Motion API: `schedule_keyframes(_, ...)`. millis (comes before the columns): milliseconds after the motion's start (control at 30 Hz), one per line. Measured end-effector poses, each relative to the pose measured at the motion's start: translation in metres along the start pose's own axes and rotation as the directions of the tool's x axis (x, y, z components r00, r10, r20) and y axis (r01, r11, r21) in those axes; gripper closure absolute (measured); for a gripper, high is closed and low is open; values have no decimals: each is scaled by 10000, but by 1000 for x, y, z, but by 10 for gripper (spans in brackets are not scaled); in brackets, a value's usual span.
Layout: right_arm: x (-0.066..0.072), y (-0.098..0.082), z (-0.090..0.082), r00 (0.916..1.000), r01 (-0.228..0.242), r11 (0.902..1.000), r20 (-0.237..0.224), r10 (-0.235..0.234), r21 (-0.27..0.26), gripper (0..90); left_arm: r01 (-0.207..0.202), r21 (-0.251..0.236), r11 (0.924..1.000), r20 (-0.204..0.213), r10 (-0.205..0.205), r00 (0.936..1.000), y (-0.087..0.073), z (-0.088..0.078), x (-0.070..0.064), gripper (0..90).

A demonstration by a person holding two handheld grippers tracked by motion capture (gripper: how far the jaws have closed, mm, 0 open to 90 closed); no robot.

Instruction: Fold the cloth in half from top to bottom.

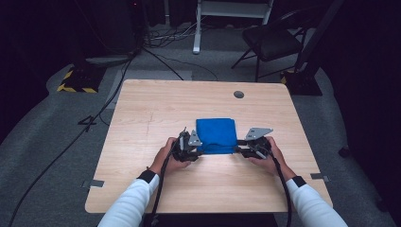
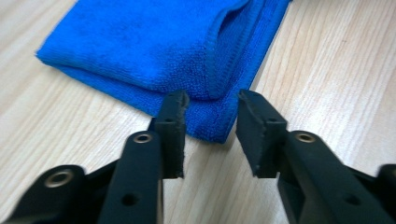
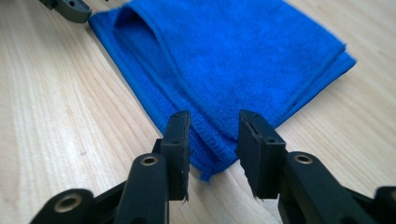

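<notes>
Layers of the folded blue cloth [image 1: 216,135] at mid-table could slip apart if you nip only the top one, since your left gripper [image 2: 208,122] and right gripper [image 3: 214,138] both gape unclamped at its near corners.

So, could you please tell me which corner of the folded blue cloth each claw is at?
Both sit at the near edge of the blue cloth: the left claw at its near-left corner, the right claw at its near-right corner.

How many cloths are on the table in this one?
1: a folded blue cloth at the table's middle, between the left gripper and right gripper, both open at its near corners.
</notes>
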State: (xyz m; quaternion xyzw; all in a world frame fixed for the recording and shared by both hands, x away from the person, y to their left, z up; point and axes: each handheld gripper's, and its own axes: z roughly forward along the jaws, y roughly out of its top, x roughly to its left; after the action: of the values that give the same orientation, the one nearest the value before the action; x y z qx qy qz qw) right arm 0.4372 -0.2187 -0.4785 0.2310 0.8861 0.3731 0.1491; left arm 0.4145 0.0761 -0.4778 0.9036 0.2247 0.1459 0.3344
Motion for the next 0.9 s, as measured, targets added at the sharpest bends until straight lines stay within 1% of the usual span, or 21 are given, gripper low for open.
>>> schedule_keyframes(100,1,2,-7,10000,68,9999,16,-68,-131,625,26,-96,10000,-69,-27,10000,0,-7,-2,577)
schedule_keyframes(133,1,3,-10,10000,51,9998,9,-51,-184,619,-2,-111,9999,-49,1,10000,-1,-9,-2,574)
schedule_keyframes(200,2,4,-14,10000,13,9996,84,-11,-270,601,-10,-73,10000,-167,9,9999,-2,-14,-3,556)
schedule_keyframes(233,2,4,-16,10000,8,9995,87,-5,-318,593,19,-40,10000,-129,-20,9999,-3,-16,-4,541)
schedule_keyframes(300,3,4,-19,10000,26,9996,88,-24,-284,562,-11,-25,10000,-161,10,9999,-5,-20,-5,507)
schedule_keyframes(367,4,3,-22,9999,44,9996,103,-41,-267,541,-15,62,10000,-278,17,9996,-7,-24,-6,470)
schedule_keyframes(433,5,2,-26,9999,59,9996,131,-55,-270,516,-3,131,9999,-416,8,9991,-9,-27,-8,410)
schedule_keyframes(567,7,0,-33,9996,167,9998,227,-166,-49,455,7,303,9995,-449,6,9990,-15,-34,-9,341)
schedule_keyframes(633,8,-2,-36,9995,211,9997,250,-213,83,408,139,318,9994,-452,-124,9989,-18,-37,-10,300)
schedule_keyframes(700,9,-5,-40,9988,194,9997,445,-199,131,379,234,235,9995,-389,-225,9990,-21,-41,-10,257)
schedule_keyframes(767,9,-8,-43,9988,181,9997,449,-188,177,360,219,269,9994,-416,-207,9989,-23,-43,-10,236)
schedule_keyframes(833,9,-12,-46,9979,237,9994,605,-252,251,344,136,412,9991,-580,-112,9983,-25,-46,-13,219)
schedule_keyframes(867,10,-14,-48,9978,207,9994,625,-223,265,338,55,397,9992,-674,-28,9977,-28,-47,-14,213)
schedule_keyframes(900,9,-16,-51,9976,191,9995,663,-207,253,333,-10,394,9992,-676,37,9977,-30,-49,-15,210)
